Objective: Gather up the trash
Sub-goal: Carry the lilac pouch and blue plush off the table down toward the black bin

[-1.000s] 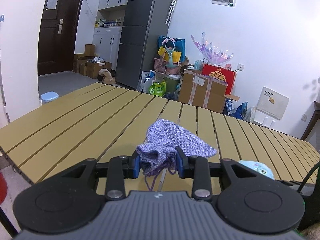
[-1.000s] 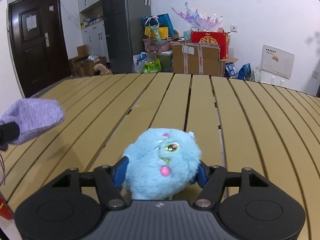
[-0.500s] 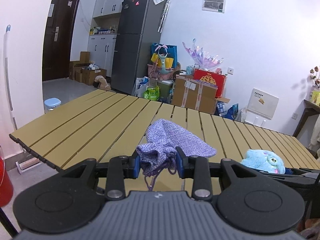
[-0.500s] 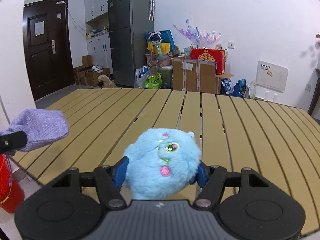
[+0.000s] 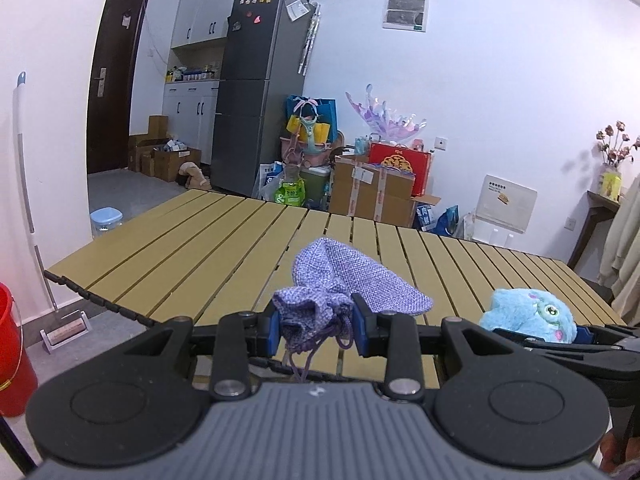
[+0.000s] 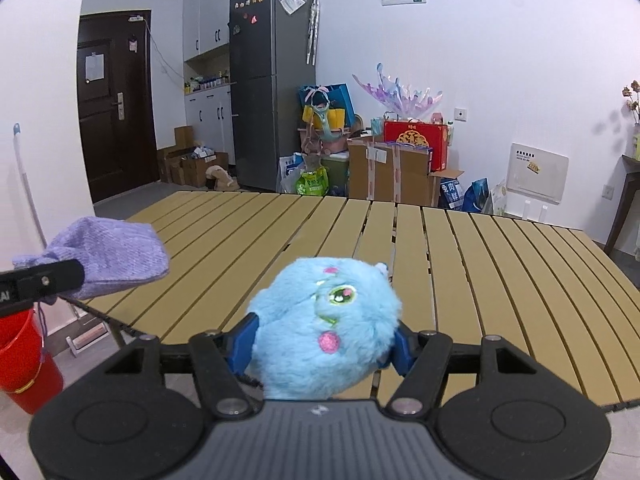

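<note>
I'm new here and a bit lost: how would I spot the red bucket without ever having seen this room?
Find the yellow slatted table, then look off its left end to the grey floor. The red bucket stands there, beside the white-handled mop against the wall. It is the only plain bright red round container; the red box across the room is flat and gold-patterned.

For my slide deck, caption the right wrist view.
Right gripper clamps a blue plush toy above the slatted table.
</note>
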The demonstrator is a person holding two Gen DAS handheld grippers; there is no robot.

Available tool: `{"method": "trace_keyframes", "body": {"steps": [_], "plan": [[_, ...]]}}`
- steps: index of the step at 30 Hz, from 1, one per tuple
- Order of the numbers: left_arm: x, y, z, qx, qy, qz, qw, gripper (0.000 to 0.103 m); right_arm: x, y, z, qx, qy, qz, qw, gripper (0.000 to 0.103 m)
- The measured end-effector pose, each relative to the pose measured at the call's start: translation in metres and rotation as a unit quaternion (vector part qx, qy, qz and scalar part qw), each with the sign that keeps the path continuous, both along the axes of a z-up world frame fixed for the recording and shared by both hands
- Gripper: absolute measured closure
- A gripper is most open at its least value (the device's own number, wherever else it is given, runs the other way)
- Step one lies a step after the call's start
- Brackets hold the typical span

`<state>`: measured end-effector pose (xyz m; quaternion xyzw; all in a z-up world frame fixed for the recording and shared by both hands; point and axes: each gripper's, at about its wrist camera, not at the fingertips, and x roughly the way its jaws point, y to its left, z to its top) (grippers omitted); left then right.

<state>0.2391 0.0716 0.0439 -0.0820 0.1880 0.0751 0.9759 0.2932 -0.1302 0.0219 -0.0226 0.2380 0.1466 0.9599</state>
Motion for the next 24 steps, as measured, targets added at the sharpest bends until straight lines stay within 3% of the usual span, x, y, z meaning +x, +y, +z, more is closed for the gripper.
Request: {"method": "trace_keyframes", "body": {"steps": [14,24], "plan": [[-0.055,-0.024,-0.008,0.025,0.011,-0.026,0.9993,0.069,-0.066,-0.023,-0.011,0.012,0.012,-0.007,1.0,0.039],[-0.079,-0.032,-0.035,0.036,0.049,-0.042,0.9973,0.069,-0.102,-0.028,-0.04,-0.009,0.041,-0.016,0.999,0.039]]}}
